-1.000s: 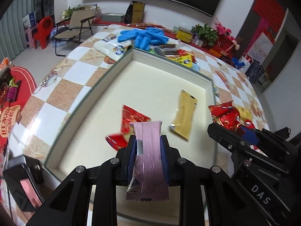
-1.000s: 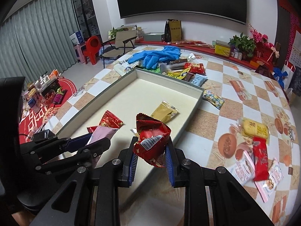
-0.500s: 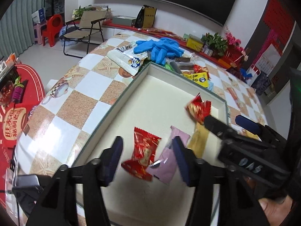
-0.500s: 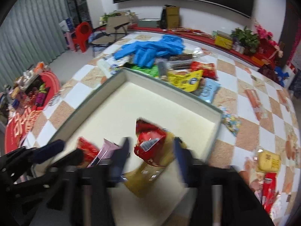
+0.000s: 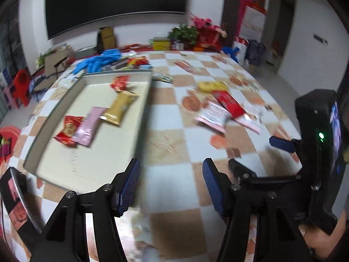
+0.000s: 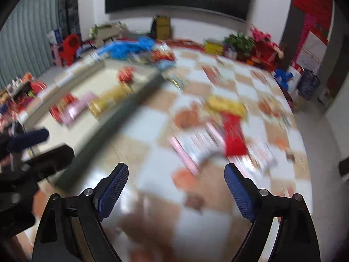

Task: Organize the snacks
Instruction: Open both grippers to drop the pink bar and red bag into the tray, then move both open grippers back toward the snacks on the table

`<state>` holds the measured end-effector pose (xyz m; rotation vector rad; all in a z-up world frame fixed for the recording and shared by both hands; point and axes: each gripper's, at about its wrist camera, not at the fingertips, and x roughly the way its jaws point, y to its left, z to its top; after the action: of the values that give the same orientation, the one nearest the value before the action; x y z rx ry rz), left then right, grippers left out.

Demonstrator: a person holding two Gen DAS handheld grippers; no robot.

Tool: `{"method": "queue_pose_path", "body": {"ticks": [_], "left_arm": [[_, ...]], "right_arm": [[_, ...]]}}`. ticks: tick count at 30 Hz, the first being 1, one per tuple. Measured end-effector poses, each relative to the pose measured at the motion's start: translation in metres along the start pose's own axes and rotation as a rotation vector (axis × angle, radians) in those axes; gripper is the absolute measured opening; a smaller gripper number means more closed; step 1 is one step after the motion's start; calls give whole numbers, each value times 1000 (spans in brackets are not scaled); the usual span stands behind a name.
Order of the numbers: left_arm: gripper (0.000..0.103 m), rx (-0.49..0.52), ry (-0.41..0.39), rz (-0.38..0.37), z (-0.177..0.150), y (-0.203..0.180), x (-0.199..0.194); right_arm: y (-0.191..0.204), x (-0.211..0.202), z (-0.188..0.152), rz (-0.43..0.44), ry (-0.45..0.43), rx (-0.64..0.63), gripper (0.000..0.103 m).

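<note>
Gaping ribbed blue claws (image 5: 171, 188) (image 6: 176, 192) above glossy checkered tablecloth (image 5: 170, 118).

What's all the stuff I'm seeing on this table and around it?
tray: one, grey rim, cream floor, table's left
packets in tray: four; two red, one pink, one gold
loose packets: several, yellow, red, pink-white, on table right of tray
blue gloves: a heap, beyond tray
more snacks: blurred pile beside gloves
tablecloth: checked tan and white
flowers: red, far wall
left gripper: open, empty
right gripper: open, empty
</note>
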<state>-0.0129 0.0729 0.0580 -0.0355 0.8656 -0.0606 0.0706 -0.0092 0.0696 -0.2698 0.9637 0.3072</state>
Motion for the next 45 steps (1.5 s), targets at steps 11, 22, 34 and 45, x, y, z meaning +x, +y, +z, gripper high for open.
{"method": "queue_pose_path", "body": {"ticks": [11,22,34,45], "left_arm": [[65,76,86,-66,-25,-37,43],[78,75,63,-84,-27,-35,45],[82,74,60,-109,-27,-34,45],[82,79,61,-104,-28,-35,45]], "right_arm": [[-66,12,-41,-31,41,200,103],[-68,10,-49,-16,25,203,103],[-69,10,-50,-17,24,199,103],[-69,10,-50,-17,24,199,103]]}}
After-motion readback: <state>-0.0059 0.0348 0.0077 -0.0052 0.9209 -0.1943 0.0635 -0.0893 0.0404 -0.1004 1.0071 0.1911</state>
